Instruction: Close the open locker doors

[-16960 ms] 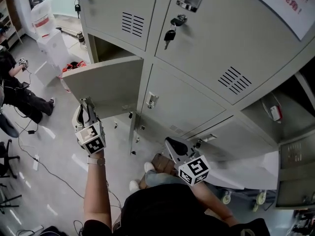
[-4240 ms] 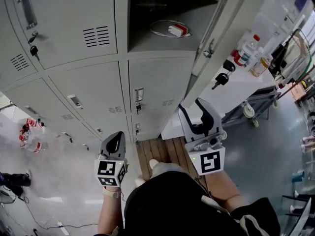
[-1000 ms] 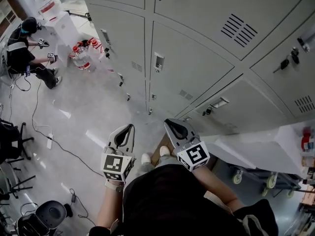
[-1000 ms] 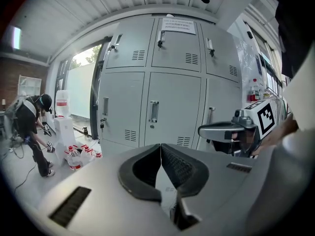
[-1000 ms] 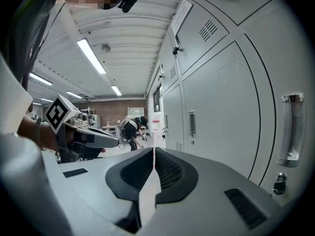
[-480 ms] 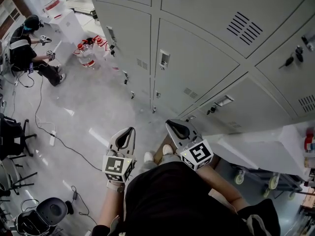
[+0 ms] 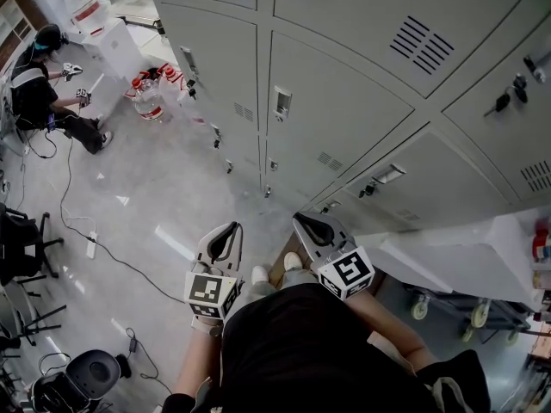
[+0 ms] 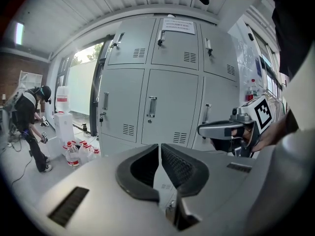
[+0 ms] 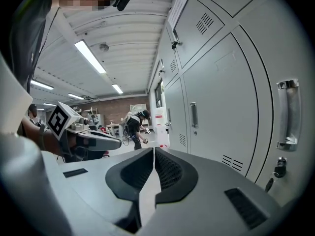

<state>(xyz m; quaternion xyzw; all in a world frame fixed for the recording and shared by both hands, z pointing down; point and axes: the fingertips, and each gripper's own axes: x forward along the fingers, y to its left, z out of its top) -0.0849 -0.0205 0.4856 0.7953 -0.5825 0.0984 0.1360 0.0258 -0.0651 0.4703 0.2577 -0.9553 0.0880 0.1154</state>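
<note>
A bank of grey lockers (image 7: 344, 101) fills the top of the head view, and every door I can see lies flush and shut. The same lockers (image 8: 167, 102) stand ahead in the left gripper view, doors shut too. My left gripper (image 7: 227, 232) hangs low in front of me, shut and empty, a short way from the locker fronts. My right gripper (image 7: 307, 224) is beside it, shut with nothing held, close to the bottom locker row. In the right gripper view the locker doors (image 9: 231, 112) run along the right side.
A person (image 7: 43, 93) crouches on the floor at far left near water bottles (image 7: 151, 97) and a white box (image 7: 116, 46). Cables (image 7: 86, 231) trail over the floor. A white cart (image 7: 456, 265) stands to my right. Office chairs (image 7: 17, 248) sit at the left edge.
The view shifted slightly; both grippers stayed low in front of me and shut. All doors in view stay shut.
</note>
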